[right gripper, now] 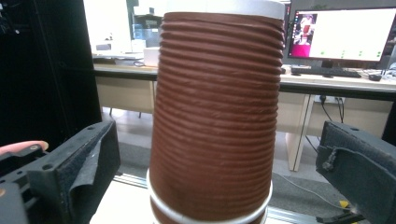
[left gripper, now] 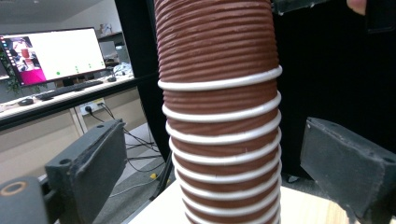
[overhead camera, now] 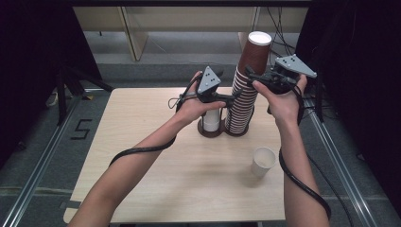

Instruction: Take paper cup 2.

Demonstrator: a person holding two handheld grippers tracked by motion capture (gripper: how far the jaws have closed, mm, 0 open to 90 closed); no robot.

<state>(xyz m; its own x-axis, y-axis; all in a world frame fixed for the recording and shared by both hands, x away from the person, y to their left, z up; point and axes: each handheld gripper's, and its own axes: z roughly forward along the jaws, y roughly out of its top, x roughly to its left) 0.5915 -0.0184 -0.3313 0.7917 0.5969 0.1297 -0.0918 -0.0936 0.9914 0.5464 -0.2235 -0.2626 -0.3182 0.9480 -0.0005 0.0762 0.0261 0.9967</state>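
Nearest the person, a lone white cup (overhead camera: 263, 161) stands upside down on the table (overhead camera: 156, 165), well below and behind both tools.

The step in hand looks like pulling the top cup off a stack. The left hand-held gripper (overhead camera: 231, 98) reaches in from the left at the middle of the cup stack (overhead camera: 243, 101). In the left gripper view its two black jaws stand open on either side of the ringed cups (left gripper: 222, 140), with a clear gap on each side. I judge it is placed to steady the stack.

The right hand-held gripper (overhead camera: 252, 75) sits higher, coming from the right at the top cup (overhead camera: 255, 54). In the right gripper view its jaws also stand open, apart from the cup's (right gripper: 217, 116) walls on both sides, so nothing is gripped yet.

The next move, as I judge it, calls for both tools to close: the left on the stack, the right on the top cup, then a straight lift so the stack does not tip.

The cups are brown, ribbed paper, upside down, with white rolled rims showing as rings down the stack. The stack stands in a dark two-ring holder (overhead camera: 223, 132), just beyond the left tool. A short white cup (overhead camera: 211, 120) fills the holder's other ring, under the left hand (overhead camera: 198, 106).
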